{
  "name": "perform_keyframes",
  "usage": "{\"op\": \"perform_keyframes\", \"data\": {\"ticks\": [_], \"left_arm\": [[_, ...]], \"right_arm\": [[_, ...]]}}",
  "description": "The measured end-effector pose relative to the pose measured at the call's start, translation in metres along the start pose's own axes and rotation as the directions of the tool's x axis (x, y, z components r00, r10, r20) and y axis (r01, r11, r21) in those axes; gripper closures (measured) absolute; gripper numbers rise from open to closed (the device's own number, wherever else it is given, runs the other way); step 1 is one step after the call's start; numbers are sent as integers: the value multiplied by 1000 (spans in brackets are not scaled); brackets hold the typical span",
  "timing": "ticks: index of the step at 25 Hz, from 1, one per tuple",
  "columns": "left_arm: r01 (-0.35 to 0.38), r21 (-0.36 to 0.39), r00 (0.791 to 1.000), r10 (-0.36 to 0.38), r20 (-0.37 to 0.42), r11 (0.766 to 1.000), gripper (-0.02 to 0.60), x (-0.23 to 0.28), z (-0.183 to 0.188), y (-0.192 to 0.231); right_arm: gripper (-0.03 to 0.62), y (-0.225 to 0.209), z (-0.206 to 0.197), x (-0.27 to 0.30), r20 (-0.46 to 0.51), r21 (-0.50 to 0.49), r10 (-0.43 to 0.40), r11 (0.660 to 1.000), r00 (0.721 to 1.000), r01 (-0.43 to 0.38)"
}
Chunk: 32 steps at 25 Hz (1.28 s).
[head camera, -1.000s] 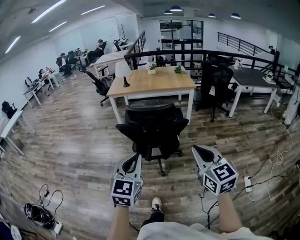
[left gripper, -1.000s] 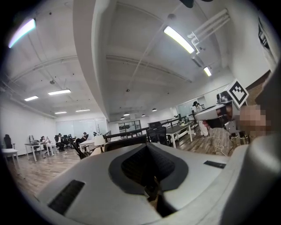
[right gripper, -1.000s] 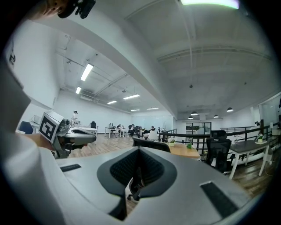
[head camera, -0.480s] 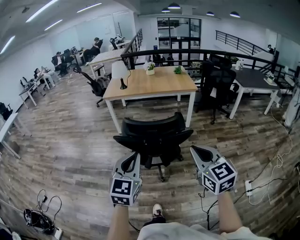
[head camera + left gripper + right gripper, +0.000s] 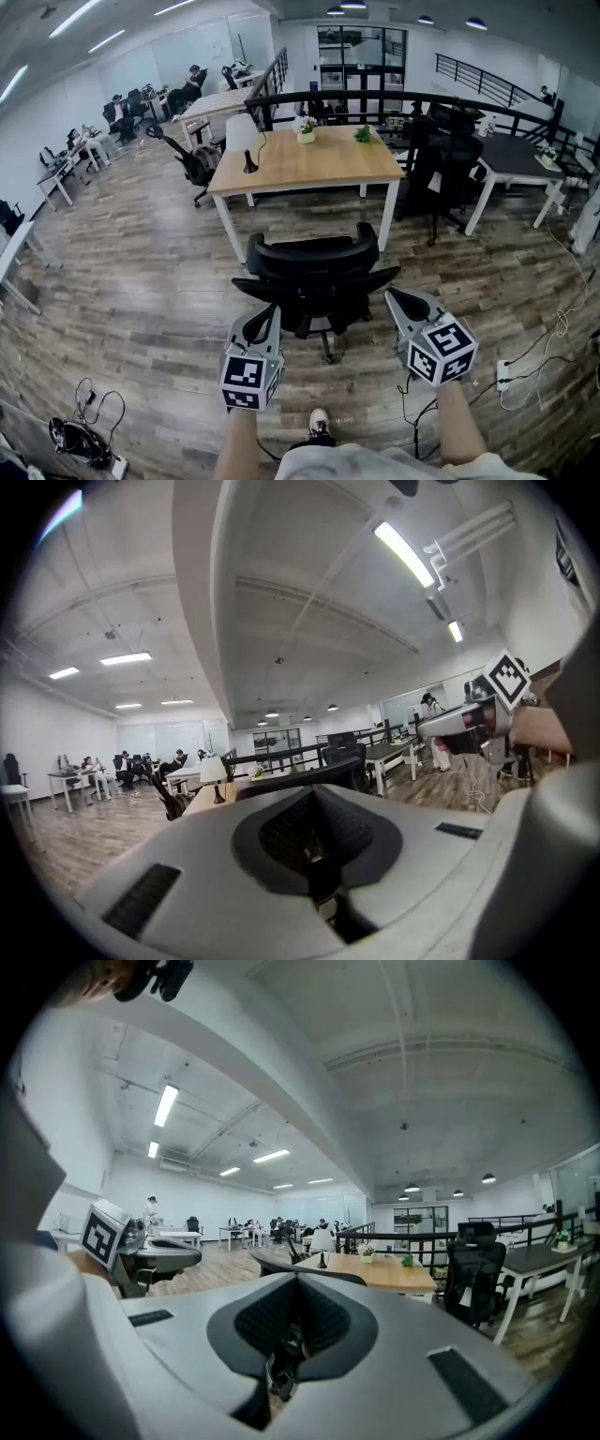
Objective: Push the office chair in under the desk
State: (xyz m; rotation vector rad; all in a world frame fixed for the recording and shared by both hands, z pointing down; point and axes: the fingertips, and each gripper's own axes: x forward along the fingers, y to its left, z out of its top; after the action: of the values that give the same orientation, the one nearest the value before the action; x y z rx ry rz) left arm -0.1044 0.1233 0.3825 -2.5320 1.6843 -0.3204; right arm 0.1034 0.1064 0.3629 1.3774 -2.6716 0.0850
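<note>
A black office chair [image 5: 314, 272] stands on the wood floor with its back toward me, in front of a wooden desk [image 5: 305, 161] with white legs. The chair is still outside the desk, just short of its near edge. My left gripper [image 5: 273, 308] is shut and empty, its tip right behind the chair's left side; whether it touches I cannot tell. My right gripper [image 5: 391, 294] is also shut and empty, just off the chair's right armrest. In the left gripper view the shut left gripper [image 5: 314, 794] points at the chair back [image 5: 291, 778]. The right gripper view shows the right gripper [image 5: 298, 1283] aimed toward the desk [image 5: 384, 1272].
A lamp [image 5: 246, 141] and two small plants [image 5: 306, 131] stand on the desk. Another black chair [image 5: 452, 169] and a dark desk [image 5: 511, 155] are at the right. Cables and a power strip [image 5: 502, 373] lie on the floor at right, a bag [image 5: 73, 439] at lower left. My shoe [image 5: 319, 424] is below.
The chair now sits lower in the head view, nearer my grippers, and its back has turned slightly. Both grippers stay shut at about the same place in the frame.
</note>
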Motion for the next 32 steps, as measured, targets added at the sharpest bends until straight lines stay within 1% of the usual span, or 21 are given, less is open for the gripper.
{"op": "perform_keyframes", "data": {"ticks": [9,11,17,18,20,21,24,27,30,32], "left_arm": [[-5,-26,1000,5,-16,1000,569,34,-10,52],[-7,-31,1000,6,-25,999,540,42,-16,62],[-7,-39,999,5,-43,999,534,66,-33,88],[-6,-40,999,4,-43,999,534,70,-35,92],[-4,-42,999,2,-45,999,522,76,-40,99],[-4,-45,999,2,-48,999,506,78,-43,102],[-11,-60,998,7,-59,998,467,86,-53,111],[-12,-63,997,7,-75,998,424,94,-62,117],[-5,-71,997,-1,-83,997,395,104,-67,122],[-2,-79,996,-6,-92,997,381,112,-73,125]], "right_arm": [[585,-26,-4,48,-24,41,-86,995,996,87],[585,-30,-10,59,-33,50,-103,993,994,105],[582,-48,-26,83,-66,88,-161,982,985,166],[573,-51,-27,86,-69,93,-168,980,983,174],[515,-56,-31,91,-79,93,-181,978,980,188],[491,-57,-33,93,-86,94,-185,977,979,193],[445,-58,-43,101,-112,91,-182,977,977,192],[384,-61,-51,112,-145,61,-184,979,972,194],[365,-69,-57,122,-162,43,-195,978,967,204],[365,-75,-63,129,-171,38,-201,977,964,211]]}}
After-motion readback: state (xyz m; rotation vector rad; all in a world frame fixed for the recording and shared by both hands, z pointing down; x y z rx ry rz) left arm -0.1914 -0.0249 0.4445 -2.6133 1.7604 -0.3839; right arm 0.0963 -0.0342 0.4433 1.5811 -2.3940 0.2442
